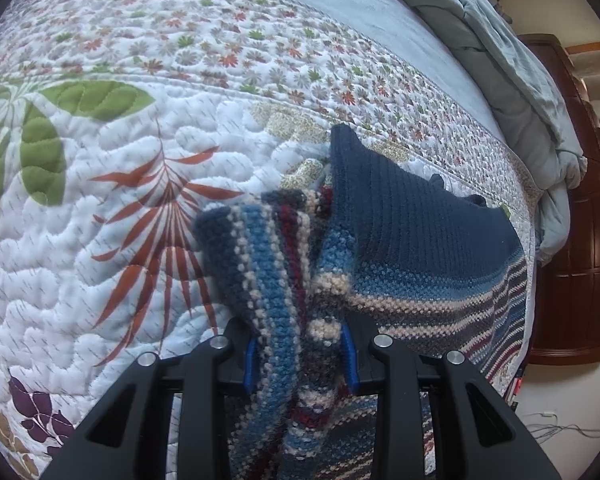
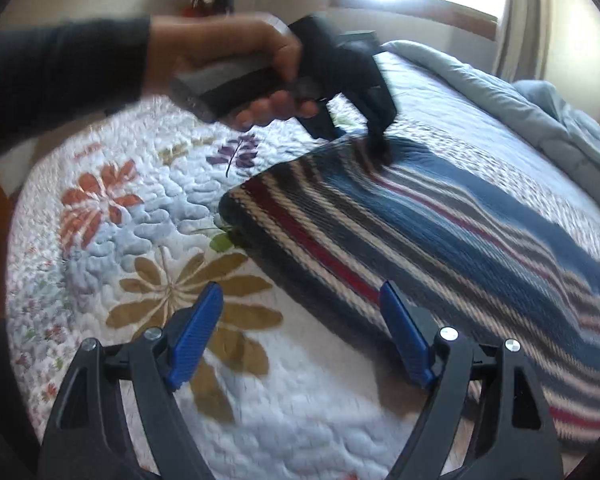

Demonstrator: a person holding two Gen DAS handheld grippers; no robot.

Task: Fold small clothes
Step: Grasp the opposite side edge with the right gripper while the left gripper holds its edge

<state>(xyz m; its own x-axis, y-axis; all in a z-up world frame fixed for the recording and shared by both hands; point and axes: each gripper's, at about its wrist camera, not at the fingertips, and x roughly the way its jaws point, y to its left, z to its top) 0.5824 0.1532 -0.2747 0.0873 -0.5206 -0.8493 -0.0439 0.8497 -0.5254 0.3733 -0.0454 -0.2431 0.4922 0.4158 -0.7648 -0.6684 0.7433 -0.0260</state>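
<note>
A: Where is the striped knit garment [image 2: 440, 240]?

B: It lies on the floral quilt [image 2: 140, 240] covering the bed, spread flat across the right side of the right wrist view. One edge is lifted and bunched.

A: What has it?

B: The left tool [image 1: 298, 354]. Its blue pads [image 1: 350, 356] are closed on a gathered fold of the knit, which stands up between them, the navy ribbed part [image 1: 400, 208] draping away behind.

A: And the right tool [image 2: 300, 334]?

B: It hangs wide open, holding nothing. One pad [image 2: 406, 336] sits over the garment's near edge, the other over the quilt. Whether either touches cloth cannot be told.

A: Anything else?

B: A grey-blue duvet [image 1: 520, 80] is heaped at the far side of the bed.
</note>
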